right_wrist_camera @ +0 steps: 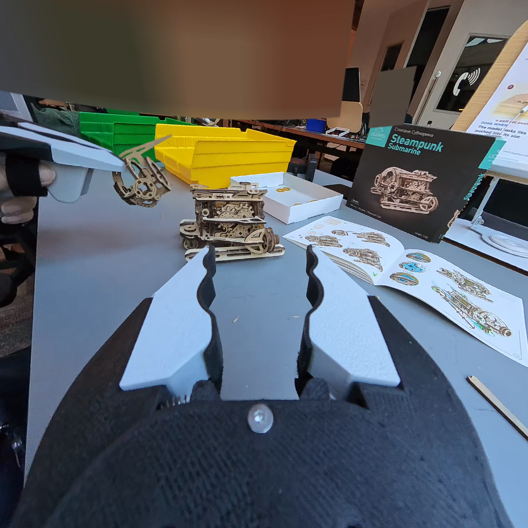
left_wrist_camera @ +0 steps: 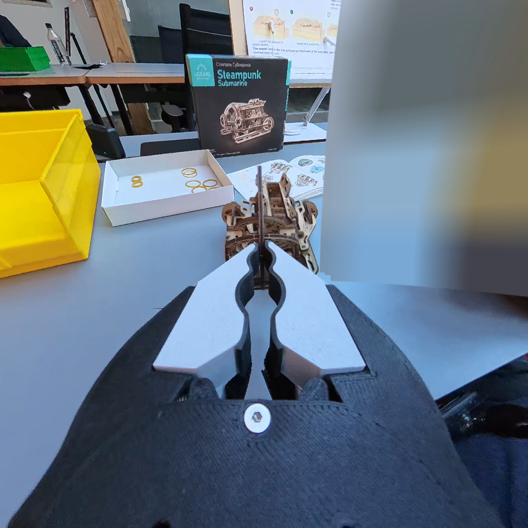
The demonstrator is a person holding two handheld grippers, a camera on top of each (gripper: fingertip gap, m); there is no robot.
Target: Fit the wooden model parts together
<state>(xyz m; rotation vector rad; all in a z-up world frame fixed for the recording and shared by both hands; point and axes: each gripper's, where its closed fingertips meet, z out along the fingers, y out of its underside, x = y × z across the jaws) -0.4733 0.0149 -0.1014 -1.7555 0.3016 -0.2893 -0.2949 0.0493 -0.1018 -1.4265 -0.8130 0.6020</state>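
My left gripper [left_wrist_camera: 260,248] is shut on a thin fin of a rounded wooden cage part [left_wrist_camera: 258,228] and holds it in the air. The right wrist view shows that part [right_wrist_camera: 141,185] hanging from the left gripper [right_wrist_camera: 120,165], above the table and left of the wooden model body [right_wrist_camera: 228,223]. The body stands on its skids on the grey table [right_wrist_camera: 114,285]. In the left wrist view the body [left_wrist_camera: 283,200] sits just behind the held part. My right gripper [right_wrist_camera: 260,254] is open and empty, low over the table, its tips just short of the body's near skid.
A yellow bin [left_wrist_camera: 71,183] [right_wrist_camera: 234,163] and a green bin [right_wrist_camera: 114,131] stand at the far side. A white tray [left_wrist_camera: 171,210] [right_wrist_camera: 308,213] holds yellow rings. The kit box [left_wrist_camera: 240,105] [right_wrist_camera: 420,183] stands upright, an open booklet [right_wrist_camera: 400,271] lies to the right, and a thin wooden strip [right_wrist_camera: 497,403] lies near the right edge. One gripper's finger ends stand about 20 cm off the other's.
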